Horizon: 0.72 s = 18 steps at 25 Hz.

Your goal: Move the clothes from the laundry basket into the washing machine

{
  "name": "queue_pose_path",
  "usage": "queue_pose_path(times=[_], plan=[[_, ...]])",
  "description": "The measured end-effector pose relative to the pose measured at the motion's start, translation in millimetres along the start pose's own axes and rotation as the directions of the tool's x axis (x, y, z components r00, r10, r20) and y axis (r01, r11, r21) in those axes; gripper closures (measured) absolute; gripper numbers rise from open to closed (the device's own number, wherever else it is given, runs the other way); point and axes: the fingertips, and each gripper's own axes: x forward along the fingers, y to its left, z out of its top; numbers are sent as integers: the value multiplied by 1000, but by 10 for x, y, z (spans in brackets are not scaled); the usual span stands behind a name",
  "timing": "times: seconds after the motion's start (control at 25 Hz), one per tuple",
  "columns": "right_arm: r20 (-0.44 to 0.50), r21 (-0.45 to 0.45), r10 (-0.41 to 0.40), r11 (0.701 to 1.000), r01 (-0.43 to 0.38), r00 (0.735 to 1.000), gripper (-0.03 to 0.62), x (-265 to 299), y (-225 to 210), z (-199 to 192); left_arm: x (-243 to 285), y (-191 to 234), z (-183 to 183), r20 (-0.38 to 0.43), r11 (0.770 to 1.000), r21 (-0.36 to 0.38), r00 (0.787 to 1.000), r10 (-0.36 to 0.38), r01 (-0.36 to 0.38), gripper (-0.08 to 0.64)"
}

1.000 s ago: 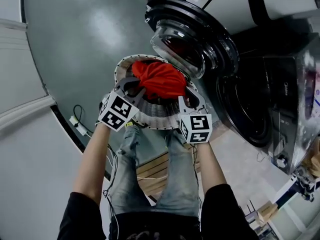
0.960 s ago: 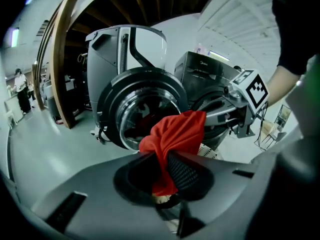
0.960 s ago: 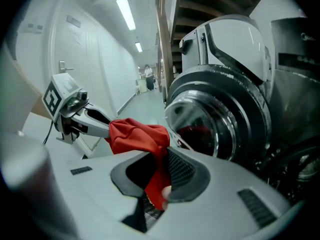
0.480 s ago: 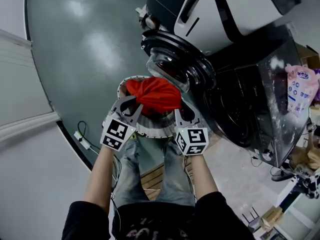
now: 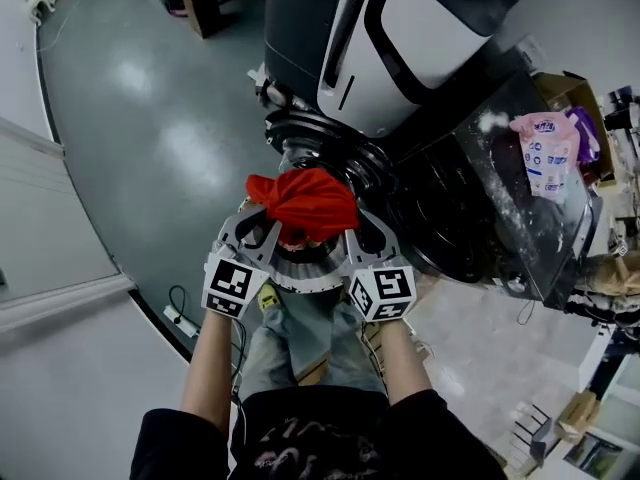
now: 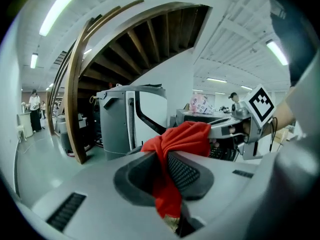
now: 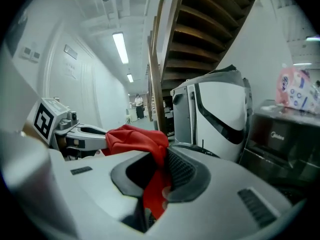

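Red cloth garment [image 5: 305, 203], slung between left tongs [image 5: 268, 230] and right tongs [image 5: 352, 231], both clamped on its bunched ends. Soft, light, likely to sag; best gripped by thick folds. White ribbed laundry basket [image 5: 300, 274] beneath, dark front-loading washing machine [image 5: 450, 218] beyond.

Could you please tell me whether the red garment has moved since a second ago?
Yes. The red garment has risen up out of the laundry basket, which stays below it.
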Motion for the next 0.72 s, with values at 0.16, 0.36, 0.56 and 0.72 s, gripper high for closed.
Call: queue_pose_path(times=[0.16, 0.36, 0.56, 0.72], plan=[[55, 25, -81, 996, 80, 995, 529, -223, -26, 306, -37, -63, 394, 44, 996, 54, 997, -67, 65, 486], [103, 50, -183, 983, 179, 978, 529, -561, -162, 554, 6, -290, 752, 66, 980, 123, 984, -164, 155, 486], [140, 89, -277, 960, 267, 951, 529, -1003, -399, 747, 105, -670, 1090, 85, 957, 164, 963, -255, 239, 486], [175, 130, -358, 932, 339, 917, 529, -1427, -700, 819, 275, -1081, 1236, 62, 928, 210, 944, -325, 306, 486]])
